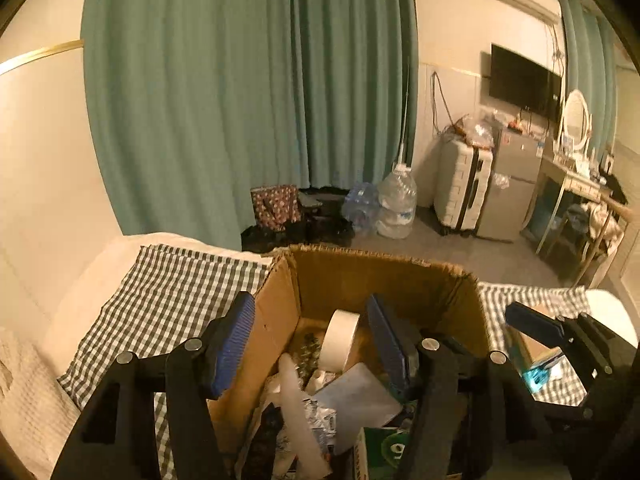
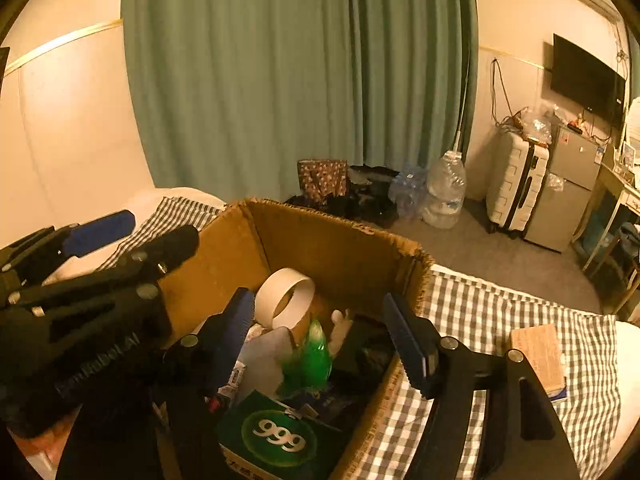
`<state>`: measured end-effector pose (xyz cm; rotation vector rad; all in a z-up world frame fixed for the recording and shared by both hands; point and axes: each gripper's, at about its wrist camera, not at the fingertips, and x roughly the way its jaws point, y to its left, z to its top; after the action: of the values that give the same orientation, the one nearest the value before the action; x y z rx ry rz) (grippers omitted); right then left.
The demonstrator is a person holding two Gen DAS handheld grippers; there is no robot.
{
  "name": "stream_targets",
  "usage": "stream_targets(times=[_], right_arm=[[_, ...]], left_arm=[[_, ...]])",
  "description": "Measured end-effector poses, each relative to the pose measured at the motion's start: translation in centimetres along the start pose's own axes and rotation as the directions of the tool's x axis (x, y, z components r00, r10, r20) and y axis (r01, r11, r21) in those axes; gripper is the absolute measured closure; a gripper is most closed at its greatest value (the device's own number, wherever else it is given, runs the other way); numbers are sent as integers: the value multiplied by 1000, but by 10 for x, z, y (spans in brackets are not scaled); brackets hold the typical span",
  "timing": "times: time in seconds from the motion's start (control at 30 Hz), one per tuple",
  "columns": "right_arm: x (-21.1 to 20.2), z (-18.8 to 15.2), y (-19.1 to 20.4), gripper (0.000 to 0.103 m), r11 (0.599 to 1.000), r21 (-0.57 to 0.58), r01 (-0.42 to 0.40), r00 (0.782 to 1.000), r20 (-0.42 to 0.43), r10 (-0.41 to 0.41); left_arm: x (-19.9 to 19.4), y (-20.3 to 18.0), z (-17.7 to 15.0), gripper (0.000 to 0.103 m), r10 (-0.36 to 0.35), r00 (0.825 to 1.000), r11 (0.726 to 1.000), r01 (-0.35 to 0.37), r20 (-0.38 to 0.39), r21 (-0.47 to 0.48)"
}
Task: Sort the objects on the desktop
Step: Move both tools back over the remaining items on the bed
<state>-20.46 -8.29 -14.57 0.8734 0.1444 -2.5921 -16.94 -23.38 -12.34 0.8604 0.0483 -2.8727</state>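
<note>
An open cardboard box stands on a checked cloth and holds mixed objects: a white tape roll, a green "999" packet, a green bottle, a white sheet and foil wrappers. My left gripper is open and empty above the box's left half. My right gripper is open and empty above the box's right half. Each gripper shows at the edge of the other's view, the left gripper and the right gripper.
A small brown carton lies on the checked cloth right of the box. Beyond are a green curtain, water bottles, a white suitcase, a small fridge and a dressing table.
</note>
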Motion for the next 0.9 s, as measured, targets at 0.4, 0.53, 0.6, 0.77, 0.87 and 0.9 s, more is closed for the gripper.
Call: stream_targets(times=[0.4, 0.53, 0.6, 0.77, 0.87, 0.9], right_arm=[[-70, -2, -79, 9, 987, 81, 141, 984, 94, -149], [-96, -5, -117, 0, 976, 94, 198, 971, 120, -208], [-106, -7, -128, 0, 969, 90, 230, 961, 133, -241], [-129, -23, -174, 0, 946, 70, 318, 938, 122, -324], [-134, -36, -203, 0, 934, 75, 348, 929, 108, -355], [-132, -43, -216, 0, 930, 91, 357, 926, 99, -365]], left_arm=[[-14, -32, 11, 0, -7, 997, 1000, 6, 76, 11], [-20, -50, 12, 0, -47, 994, 999, 46, 100, 14], [-21, -62, 12, 0, -68, 992, 998, 68, 104, 6], [-20, -101, 10, 0, -146, 982, 989, 146, 116, 5], [-18, -128, 5, 0, -175, 978, 985, 172, 110, 35], [-16, -142, 2, 0, -181, 978, 983, 176, 107, 58]])
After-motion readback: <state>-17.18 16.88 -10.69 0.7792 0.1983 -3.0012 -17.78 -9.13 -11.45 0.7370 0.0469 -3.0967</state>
